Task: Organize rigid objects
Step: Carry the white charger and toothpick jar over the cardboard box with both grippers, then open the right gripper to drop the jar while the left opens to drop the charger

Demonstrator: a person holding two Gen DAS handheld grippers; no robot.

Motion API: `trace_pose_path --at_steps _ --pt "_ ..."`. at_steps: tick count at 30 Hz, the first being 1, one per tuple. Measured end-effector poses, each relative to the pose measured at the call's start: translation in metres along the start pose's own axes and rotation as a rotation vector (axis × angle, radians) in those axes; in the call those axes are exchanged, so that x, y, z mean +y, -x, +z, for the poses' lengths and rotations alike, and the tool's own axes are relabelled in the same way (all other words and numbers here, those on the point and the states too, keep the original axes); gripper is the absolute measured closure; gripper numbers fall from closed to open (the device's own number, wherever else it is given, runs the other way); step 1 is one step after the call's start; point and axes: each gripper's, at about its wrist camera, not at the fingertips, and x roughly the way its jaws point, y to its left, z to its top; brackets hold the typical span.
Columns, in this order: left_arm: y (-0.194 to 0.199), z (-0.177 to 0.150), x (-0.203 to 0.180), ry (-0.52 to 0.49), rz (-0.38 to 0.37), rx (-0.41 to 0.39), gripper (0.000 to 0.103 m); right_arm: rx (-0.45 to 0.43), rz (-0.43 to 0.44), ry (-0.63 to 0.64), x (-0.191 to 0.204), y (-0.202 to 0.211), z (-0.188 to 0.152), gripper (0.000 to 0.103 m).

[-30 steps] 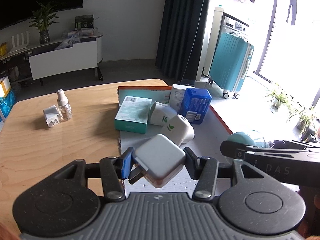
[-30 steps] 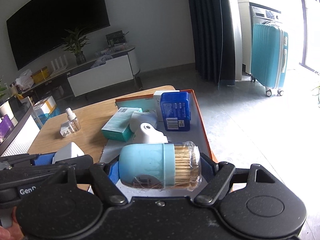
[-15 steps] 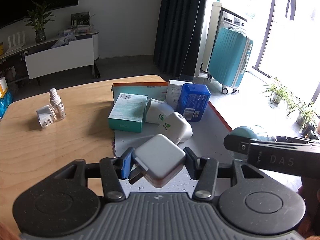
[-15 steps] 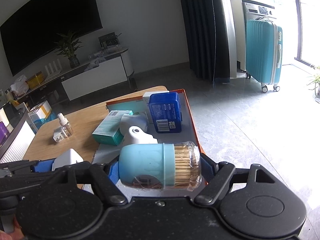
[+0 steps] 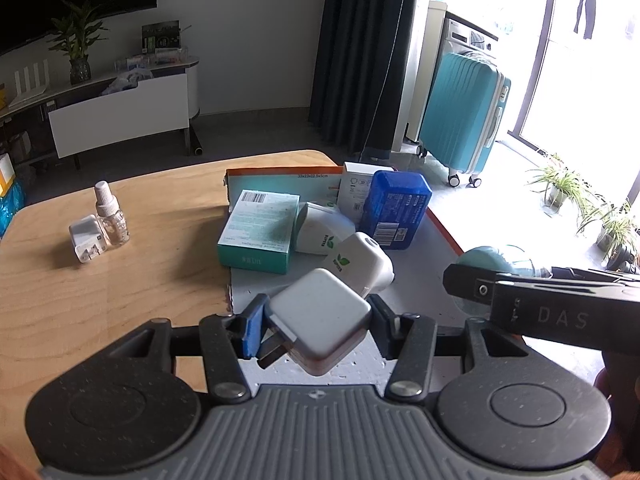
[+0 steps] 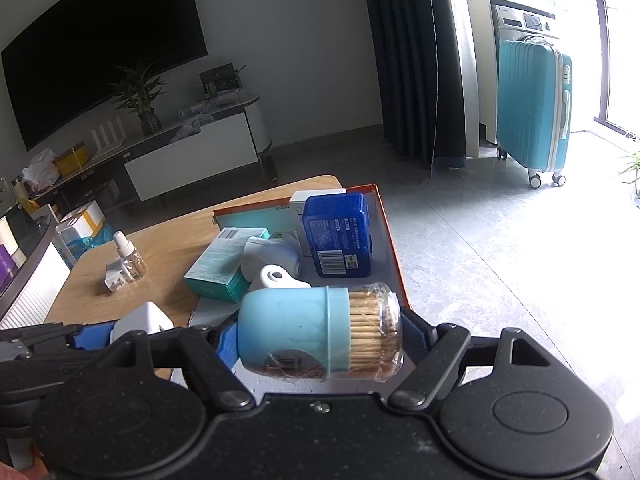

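Observation:
My left gripper [image 5: 316, 326] is shut on a white plug charger [image 5: 318, 322], held above the near end of a shallow orange-rimmed tray [image 5: 416, 292]. My right gripper [image 6: 320, 334] is shut on a light blue toothpick jar [image 6: 320, 332] lying sideways, its clear end full of toothpicks. In the tray lie a teal box [image 5: 260, 232], two white plug-in devices [image 5: 362, 262], a blue box [image 5: 396, 208] and a white carton [image 5: 354, 188]. The right gripper's side shows in the left wrist view [image 5: 540, 312]. The charger also shows in the right wrist view [image 6: 144, 320].
On the wooden table [image 5: 120, 292] left of the tray stand a small clear spray bottle [image 5: 110, 220] and a second white charger [image 5: 86, 240]. Beyond are a teal suitcase [image 5: 460, 116], a dark curtain, a TV bench and potted plants [image 5: 600, 216] on the floor.
Both views have shifted slightly, with the tray and table objects sliding a little across the frame. Both grips are unchanged.

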Motion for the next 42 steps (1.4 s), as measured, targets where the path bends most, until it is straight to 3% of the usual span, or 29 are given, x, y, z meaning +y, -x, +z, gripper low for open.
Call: trace_pose_path --at_steps 15,37,42 --pt "-0.018 0.012 0.01 0.016 0.007 0.012 0.05 0.003 -0.007 0.005 0.001 -0.02 0.012 0.011" --pt "-0.044 0.01 0.008 0.006 -0.034 0.065 0.05 0.047 -0.082 -0.013 -0.001 -0.088 0.037 0.011" --pt "-0.049 0.011 0.012 0.015 -0.024 0.075 0.05 0.015 -0.089 -0.019 -0.002 -0.095 0.043 0.011"
